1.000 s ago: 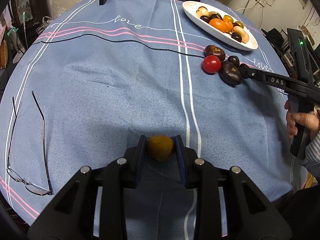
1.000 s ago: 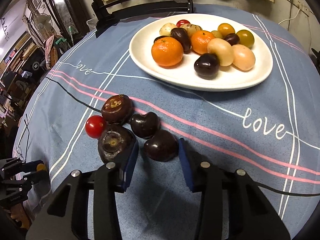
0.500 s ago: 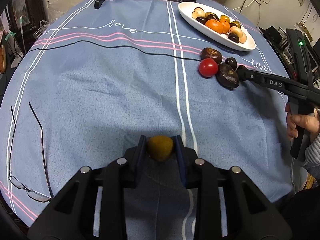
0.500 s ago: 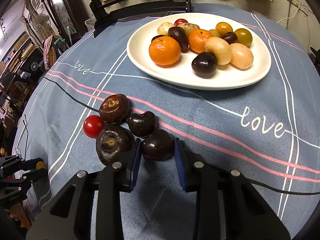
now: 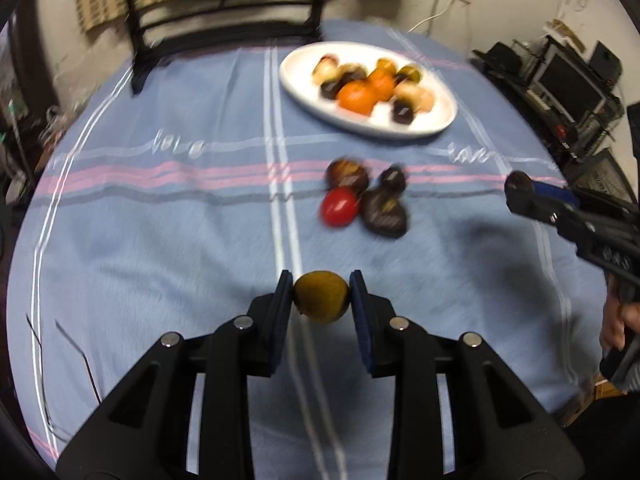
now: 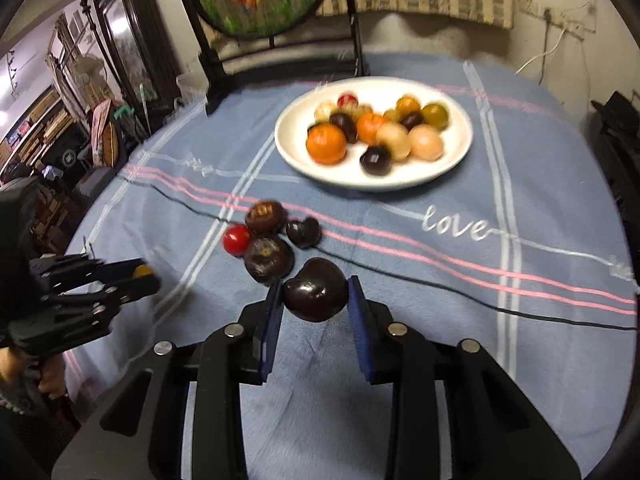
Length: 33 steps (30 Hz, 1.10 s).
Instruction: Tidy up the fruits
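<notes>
My left gripper (image 5: 321, 297) is shut on a small yellow-brown fruit (image 5: 321, 296) and holds it above the blue tablecloth. My right gripper (image 6: 315, 295) is shut on a dark purple fruit (image 6: 315, 294), lifted off the cloth. A white plate (image 6: 456, 152) with several fruits stands at the back; it also shows in the left wrist view (image 5: 296, 80). A red tomato (image 6: 236, 239) and three dark fruits (image 6: 269, 257) lie in a cluster on the cloth, also seen in the left wrist view (image 5: 384, 216). The right gripper shows at the right of the left wrist view (image 5: 520, 190).
A dark chair frame (image 6: 280, 56) stands behind the table's far edge. Thin eyeglass arms (image 5: 76, 356) lie at the near left of the cloth. Shelves and clutter surround the table on both sides.
Both grippers have lifted with their fruits and pulled back. The right gripper closed on the dark fruit and raised it away from the cluster. The left view now faces the plate.
</notes>
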Motion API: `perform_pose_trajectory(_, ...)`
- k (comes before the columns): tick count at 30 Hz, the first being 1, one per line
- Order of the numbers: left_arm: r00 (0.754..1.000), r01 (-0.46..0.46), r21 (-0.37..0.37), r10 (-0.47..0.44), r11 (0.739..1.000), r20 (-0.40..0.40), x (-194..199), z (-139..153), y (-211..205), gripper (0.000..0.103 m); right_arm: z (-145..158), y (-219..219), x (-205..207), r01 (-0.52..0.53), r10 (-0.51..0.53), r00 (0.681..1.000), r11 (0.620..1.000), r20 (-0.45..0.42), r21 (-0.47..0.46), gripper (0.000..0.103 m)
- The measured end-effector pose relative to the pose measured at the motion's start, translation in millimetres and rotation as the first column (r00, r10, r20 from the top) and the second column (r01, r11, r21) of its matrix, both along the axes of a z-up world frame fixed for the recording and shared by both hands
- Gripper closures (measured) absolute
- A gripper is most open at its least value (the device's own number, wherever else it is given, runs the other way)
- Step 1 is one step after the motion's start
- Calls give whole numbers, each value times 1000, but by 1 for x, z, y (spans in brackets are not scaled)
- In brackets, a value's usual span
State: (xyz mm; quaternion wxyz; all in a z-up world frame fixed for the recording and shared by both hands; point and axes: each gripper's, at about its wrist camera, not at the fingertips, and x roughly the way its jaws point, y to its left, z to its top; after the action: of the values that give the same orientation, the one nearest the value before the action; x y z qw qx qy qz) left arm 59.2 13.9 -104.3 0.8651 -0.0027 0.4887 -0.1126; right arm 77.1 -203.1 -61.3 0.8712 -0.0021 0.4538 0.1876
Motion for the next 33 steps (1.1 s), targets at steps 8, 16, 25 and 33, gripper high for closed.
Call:
perform_pose_trajectory(8, 992, 65, -4, -65, 998, 104, 8, 45, -26, 73, 44, 0, -23, 30, -33, 996, 999, 88, 38, 70)
perform_pose_trajectory(16, 996, 75, 11, -75, 997, 52, 1, 26, -32, 73, 25, 6, -39, 10, -11, 1000, 1000, 27, 26, 70)
perform_pose_trajectory(25, 996, 72, 23, -73, 997, 53, 2, 24, -33, 73, 23, 6, -36, 7, -8, 1000, 1000, 14, 28, 70)
perform_pose_trajectory(33, 996, 73, 24, -74, 997, 49, 3, 23, -34, 73, 20, 7, -34, 2, -3, 1000, 1000, 5, 22, 70)
